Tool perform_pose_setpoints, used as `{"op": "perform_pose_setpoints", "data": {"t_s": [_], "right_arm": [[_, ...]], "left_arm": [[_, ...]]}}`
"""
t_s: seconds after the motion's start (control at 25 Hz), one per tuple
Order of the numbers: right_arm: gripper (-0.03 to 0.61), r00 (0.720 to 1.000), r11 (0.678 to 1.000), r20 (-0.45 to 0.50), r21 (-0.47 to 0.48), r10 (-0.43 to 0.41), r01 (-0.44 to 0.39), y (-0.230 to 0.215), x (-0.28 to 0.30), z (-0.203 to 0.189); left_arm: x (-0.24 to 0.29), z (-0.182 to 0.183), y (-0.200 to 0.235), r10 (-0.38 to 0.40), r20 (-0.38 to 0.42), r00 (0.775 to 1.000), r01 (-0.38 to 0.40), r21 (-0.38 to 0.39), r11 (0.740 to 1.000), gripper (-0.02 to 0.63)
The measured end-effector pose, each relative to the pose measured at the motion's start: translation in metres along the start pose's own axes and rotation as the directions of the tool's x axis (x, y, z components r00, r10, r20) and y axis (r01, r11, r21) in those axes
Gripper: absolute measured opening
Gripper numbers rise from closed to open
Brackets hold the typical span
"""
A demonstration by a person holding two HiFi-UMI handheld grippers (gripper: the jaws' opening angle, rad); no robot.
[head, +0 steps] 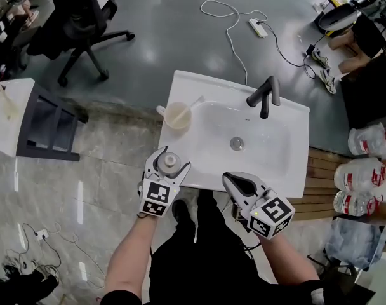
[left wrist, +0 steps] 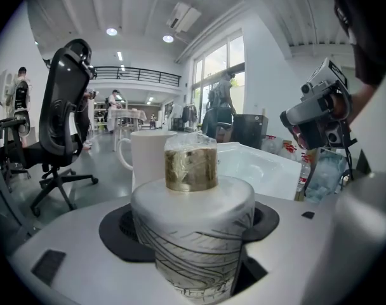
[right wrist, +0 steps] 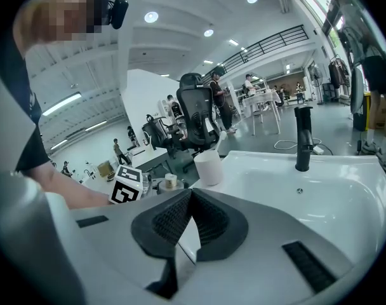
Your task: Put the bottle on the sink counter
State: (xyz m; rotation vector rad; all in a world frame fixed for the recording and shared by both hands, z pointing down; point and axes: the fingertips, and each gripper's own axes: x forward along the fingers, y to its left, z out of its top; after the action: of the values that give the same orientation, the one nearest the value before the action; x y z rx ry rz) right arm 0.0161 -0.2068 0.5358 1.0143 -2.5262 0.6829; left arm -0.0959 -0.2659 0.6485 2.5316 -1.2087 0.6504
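A small bottle [head: 170,162] with a pale body and a gold cap under clear wrap sits between the jaws of my left gripper [head: 171,160], which is shut on it. It is over the front left corner of the white sink counter [head: 180,84]; whether it touches the counter I cannot tell. In the left gripper view the bottle [left wrist: 192,199] stands upright and fills the gap of the left gripper [left wrist: 192,230]. My right gripper [head: 233,182] hangs at the sink's front edge, shut, with nothing in it. In its own view the right gripper [right wrist: 186,224] has its pads pressed together.
A white cup [head: 178,115] holding a toothbrush stands on the counter's left side, just beyond the bottle. A black faucet [head: 266,95] rises at the back of the basin [head: 256,138]. Water jugs [head: 364,173] stand at the right, and an office chair [head: 85,18] at the far left.
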Motion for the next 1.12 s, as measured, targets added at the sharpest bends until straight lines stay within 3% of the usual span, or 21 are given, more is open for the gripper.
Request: {"op": "perform_pose_setpoints", "data": {"t_s": [0.6, 1.12], "right_arm": [[0.014, 1.0, 1.0, 0.01, 0.009, -0.003, 0.003, -0.004, -0.006, -0.001], [0.014, 1.0, 1.0, 0.0, 0.016, 0.0, 0.0, -0.01, -0.003, -0.002]], "left_arm": [[0.005, -0.002, -0.003, -0.012, -0.044, 0.999, 0.016, 0.082, 0.997, 0.344], [-0.004, -0.008, -0.003, 0.007, -0.048, 0.999, -0.005, 0.04, 0.999, 0.344]]}}
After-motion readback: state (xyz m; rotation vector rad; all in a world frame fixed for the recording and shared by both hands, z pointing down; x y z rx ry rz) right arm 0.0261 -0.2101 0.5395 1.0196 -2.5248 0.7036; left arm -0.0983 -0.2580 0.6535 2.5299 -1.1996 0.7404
